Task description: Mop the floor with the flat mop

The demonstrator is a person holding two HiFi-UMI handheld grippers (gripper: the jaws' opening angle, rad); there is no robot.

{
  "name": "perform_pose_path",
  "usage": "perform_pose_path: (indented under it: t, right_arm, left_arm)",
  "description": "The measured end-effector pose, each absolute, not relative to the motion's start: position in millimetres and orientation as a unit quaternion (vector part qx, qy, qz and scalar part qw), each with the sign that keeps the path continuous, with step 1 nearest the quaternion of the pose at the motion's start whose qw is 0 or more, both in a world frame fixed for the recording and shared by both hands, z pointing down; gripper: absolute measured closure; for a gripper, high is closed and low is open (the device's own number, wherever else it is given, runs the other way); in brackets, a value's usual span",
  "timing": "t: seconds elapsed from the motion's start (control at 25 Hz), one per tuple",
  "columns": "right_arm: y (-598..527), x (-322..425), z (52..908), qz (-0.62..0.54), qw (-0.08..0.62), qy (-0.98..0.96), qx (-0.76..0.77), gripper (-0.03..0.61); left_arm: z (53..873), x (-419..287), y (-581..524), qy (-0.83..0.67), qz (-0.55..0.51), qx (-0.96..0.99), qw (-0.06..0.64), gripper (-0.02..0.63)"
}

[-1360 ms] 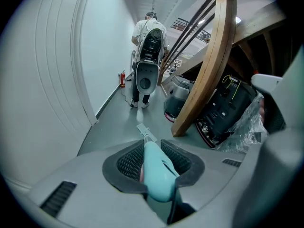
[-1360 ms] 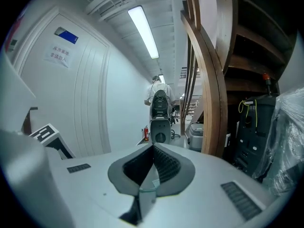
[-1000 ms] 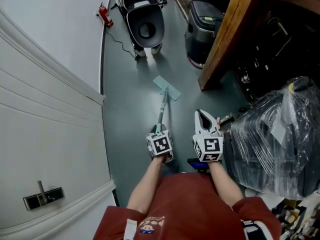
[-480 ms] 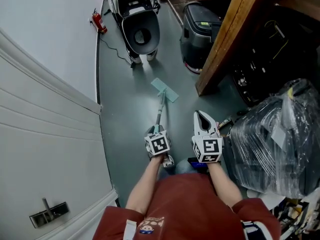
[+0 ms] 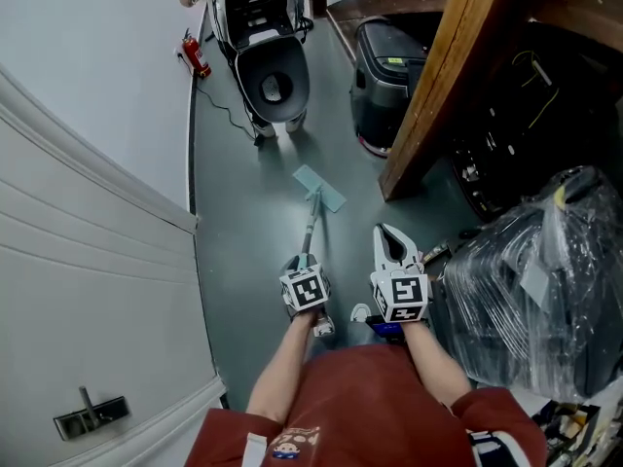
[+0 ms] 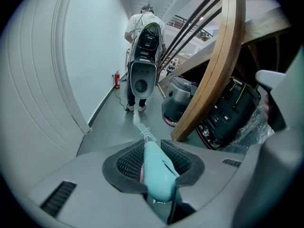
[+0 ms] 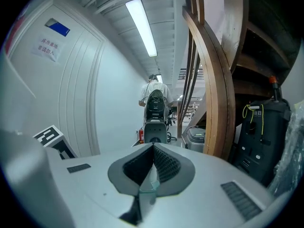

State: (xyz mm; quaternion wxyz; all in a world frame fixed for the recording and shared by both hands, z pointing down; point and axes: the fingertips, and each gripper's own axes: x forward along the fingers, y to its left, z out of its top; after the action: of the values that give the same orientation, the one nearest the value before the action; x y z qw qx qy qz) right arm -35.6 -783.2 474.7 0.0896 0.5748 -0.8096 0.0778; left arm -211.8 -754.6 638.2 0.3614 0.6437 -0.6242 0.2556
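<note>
My left claw (image 5: 301,263) pinches the teal grip (image 6: 156,175) of the mop tight between its pads. My right claw (image 5: 389,239) is pressed together, level with the left one and nearer the wooden beam (image 5: 438,76). From the left claw the shaft (image 5: 310,224) slopes away to the mop head (image 5: 318,188), which lies flat on the floor (image 5: 234,212) just left of the beam's foot. Beyond that foot stands a black bin (image 5: 384,66), and farther left of the beam a white machine (image 5: 273,76). Right of the beam sits a wrapped bundle (image 5: 531,280).

Right tool (image 7: 153,148), jaws seemingly together
</note>
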Motion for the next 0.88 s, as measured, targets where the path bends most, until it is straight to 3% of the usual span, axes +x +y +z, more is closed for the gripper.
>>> perform_pose_path:
  t: [0.88]
  right_arm:
    - [-751,33,489,0.093,0.077,-0.830,0.544,0.560]
  left_arm:
    - [635,-141,-710,-0.643,0.262,0.620,0.365,0.494]
